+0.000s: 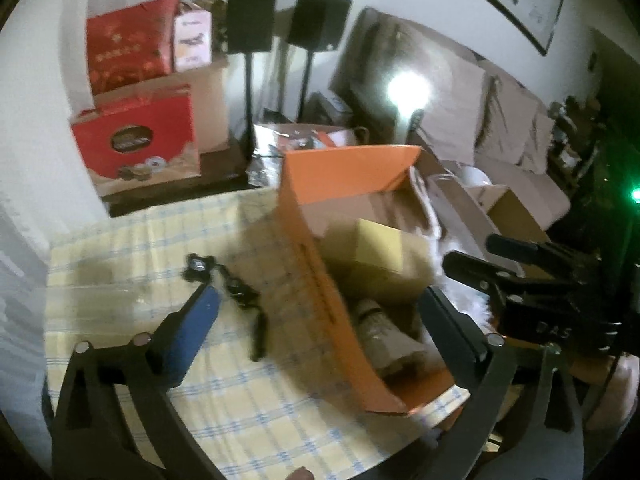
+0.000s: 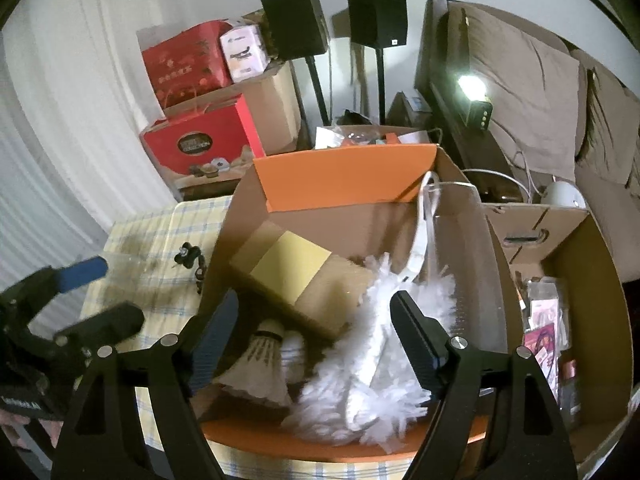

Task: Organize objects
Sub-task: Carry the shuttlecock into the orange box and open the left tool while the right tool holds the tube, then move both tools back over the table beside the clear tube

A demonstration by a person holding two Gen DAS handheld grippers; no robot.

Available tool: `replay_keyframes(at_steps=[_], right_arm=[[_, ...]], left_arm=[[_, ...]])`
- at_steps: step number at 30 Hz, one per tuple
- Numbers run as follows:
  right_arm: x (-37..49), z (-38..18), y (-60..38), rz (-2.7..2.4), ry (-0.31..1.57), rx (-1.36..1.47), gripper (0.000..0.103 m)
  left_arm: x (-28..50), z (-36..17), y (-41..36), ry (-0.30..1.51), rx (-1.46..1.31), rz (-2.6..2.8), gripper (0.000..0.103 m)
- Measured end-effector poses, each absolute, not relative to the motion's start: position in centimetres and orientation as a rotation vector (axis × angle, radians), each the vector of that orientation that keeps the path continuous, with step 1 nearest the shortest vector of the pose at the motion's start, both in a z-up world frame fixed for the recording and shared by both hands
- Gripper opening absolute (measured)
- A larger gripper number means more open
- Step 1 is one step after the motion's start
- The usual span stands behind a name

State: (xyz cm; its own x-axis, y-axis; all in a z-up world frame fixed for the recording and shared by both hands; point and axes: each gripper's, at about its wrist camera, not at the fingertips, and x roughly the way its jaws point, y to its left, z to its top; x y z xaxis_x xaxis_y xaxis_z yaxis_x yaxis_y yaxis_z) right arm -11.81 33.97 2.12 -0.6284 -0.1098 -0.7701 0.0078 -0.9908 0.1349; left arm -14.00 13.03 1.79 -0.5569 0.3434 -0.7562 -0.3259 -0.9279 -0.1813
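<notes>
An orange box [image 1: 316, 280] [image 2: 344, 176] with a cardboard inside stands on the yellow checked tablecloth [image 1: 120, 240]. It holds a tan and yellow carton [image 1: 372, 256] [image 2: 296, 272], shuttlecocks [image 1: 380, 332] [image 2: 260, 368] and a white fluffy duster [image 2: 360, 340]. My left gripper [image 1: 320, 304] [image 2: 100, 296] is open wide with nothing in it, and its fingers straddle the box's left wall. A small black gadget [image 1: 236, 288] [image 2: 188, 258] lies on the cloth just beyond its blue pad. My right gripper [image 2: 318, 316] [image 1: 472, 250] is open above the duster and shuttlecocks, pressing on nothing.
A second cardboard box [image 2: 560, 280] with packets sits right of the orange one. Red gift boxes [image 1: 132, 136] and brown cartons are stacked at the back left. Two black speakers [image 2: 292, 20] stand on poles behind. A sofa with cushions [image 2: 540, 92] and a bright lamp [image 2: 472, 84] lie to the right.
</notes>
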Motion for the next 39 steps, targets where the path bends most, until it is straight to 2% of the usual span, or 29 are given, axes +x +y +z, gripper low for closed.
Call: replay_keyframes(at_steps=[8,15,31,39], right_arm=[[-11.7,2.5,32.2,-2.779,-0.152,1.293,0.086],[-11.5,3.1,30.0,-2.779,-0.101,1.259,0.102],[-13.0,3.5,25.8,-2.69,-0.045,1.241,0.103],[-15.4,2.7,23.4,-2.606,-0.062,1.248,0.102]], left_arm=[[-14.4,2.0,10.3,-0.065,-1.228,2.545,0.103],[-14.4,1.7,8.4,-0.09,-1.248,2.569,0.103],[-15.3,0.4,2.5,-0.114,-1.317,2.641,0.103],[-16.0,-1.8,-2.0,-0.188,-1.378,2.668,0.103]])
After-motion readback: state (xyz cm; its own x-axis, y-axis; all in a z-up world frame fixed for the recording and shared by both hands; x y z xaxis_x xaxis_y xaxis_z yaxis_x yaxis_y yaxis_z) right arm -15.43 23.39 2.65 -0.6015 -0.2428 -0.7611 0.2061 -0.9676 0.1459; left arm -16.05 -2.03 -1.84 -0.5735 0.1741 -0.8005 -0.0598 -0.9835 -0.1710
